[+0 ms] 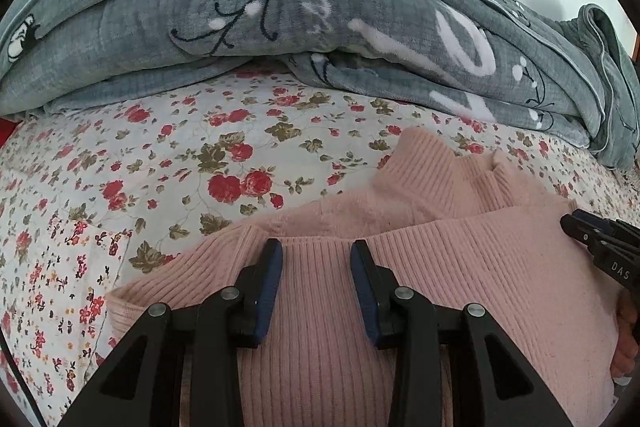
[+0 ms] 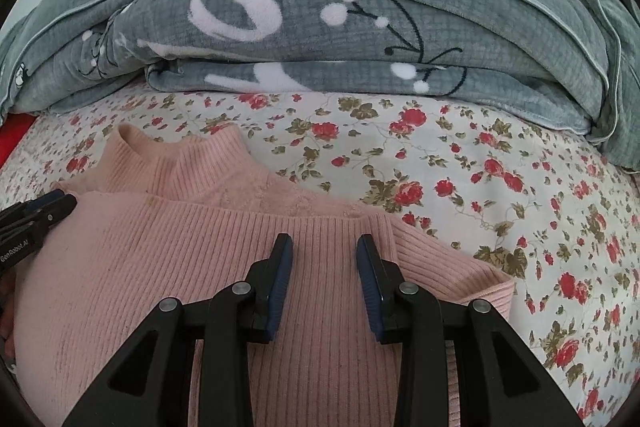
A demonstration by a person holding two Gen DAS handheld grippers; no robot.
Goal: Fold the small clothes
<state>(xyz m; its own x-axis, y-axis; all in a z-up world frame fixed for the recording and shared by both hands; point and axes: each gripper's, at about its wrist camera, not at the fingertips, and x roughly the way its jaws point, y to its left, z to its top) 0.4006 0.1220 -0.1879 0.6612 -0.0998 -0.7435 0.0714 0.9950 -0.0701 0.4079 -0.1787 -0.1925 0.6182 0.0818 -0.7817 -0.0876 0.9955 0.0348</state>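
The soft pink ribbed knit sweater [image 1: 460,267] lies on the flowery bed sheet [image 1: 160,167], folded over once with more folds likely left, while the left gripper [image 1: 316,247] and right gripper [image 2: 324,241] hover with jaws partly apart, holding nothing.

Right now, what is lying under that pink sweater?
The pink sweater lies on a flowered bedsheet, which shows all around it. Whatever sits directly beneath the knit is covered, so I cannot see it.
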